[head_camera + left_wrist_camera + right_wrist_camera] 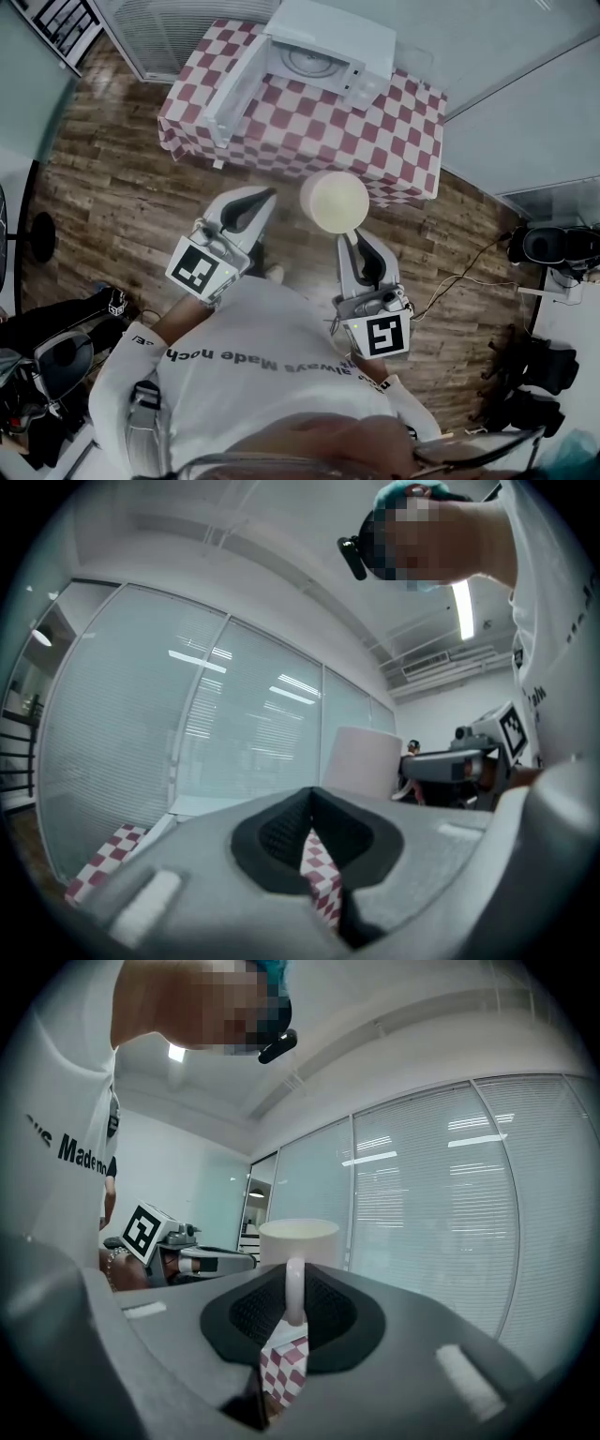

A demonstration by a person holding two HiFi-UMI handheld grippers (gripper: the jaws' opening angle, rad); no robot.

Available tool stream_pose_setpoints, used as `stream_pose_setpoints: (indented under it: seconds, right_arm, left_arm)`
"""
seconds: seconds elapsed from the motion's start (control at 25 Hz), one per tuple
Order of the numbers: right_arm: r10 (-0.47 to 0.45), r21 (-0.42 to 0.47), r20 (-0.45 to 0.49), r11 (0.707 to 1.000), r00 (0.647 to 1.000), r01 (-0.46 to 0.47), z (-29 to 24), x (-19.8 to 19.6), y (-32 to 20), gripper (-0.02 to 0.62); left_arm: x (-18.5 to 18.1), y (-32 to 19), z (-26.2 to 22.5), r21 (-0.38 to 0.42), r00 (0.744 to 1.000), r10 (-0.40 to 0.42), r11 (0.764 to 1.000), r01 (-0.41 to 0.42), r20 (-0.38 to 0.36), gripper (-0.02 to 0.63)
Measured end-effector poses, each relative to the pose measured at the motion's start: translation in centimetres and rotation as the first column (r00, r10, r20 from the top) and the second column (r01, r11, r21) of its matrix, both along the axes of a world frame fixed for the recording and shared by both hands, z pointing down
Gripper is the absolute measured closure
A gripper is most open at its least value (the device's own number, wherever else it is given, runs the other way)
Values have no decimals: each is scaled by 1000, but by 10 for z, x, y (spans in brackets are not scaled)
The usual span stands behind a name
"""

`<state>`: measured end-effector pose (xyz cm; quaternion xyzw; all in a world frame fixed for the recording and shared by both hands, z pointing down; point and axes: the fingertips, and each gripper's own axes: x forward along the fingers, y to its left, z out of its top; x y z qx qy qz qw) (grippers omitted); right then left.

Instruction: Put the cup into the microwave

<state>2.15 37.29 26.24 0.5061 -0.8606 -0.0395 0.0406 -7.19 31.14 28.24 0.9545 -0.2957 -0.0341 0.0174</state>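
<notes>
My right gripper (293, 1302) is clamped on the handle of the cup (334, 200). My left gripper (261, 199) appears closed and empty. The microwave (352, 33) door stands open.

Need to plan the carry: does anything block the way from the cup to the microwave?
Nothing visible does. The cup, held by its handle in the right tongs, faces the microwave; its door stands swung open, and only bare checkered tablecloth lies between.
</notes>
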Motion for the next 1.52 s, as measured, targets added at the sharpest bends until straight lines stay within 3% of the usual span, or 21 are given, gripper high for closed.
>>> stream_pose_setpoints:
  seconds: [0.92, 1.52]
  right_arm:
    - [58, 15, 13, 998, 998, -58, -9, -39, -228, 554]
    - [67, -8, 18, 998, 998, -67, -2, -43, -302, 554]
  left_arm:
    - [-27, -221, 3, -14, 997, 80, 997, -80, -15, 603]
    - [-33, -293, 8, -43, 996, 82, 996, -83, -30, 603]
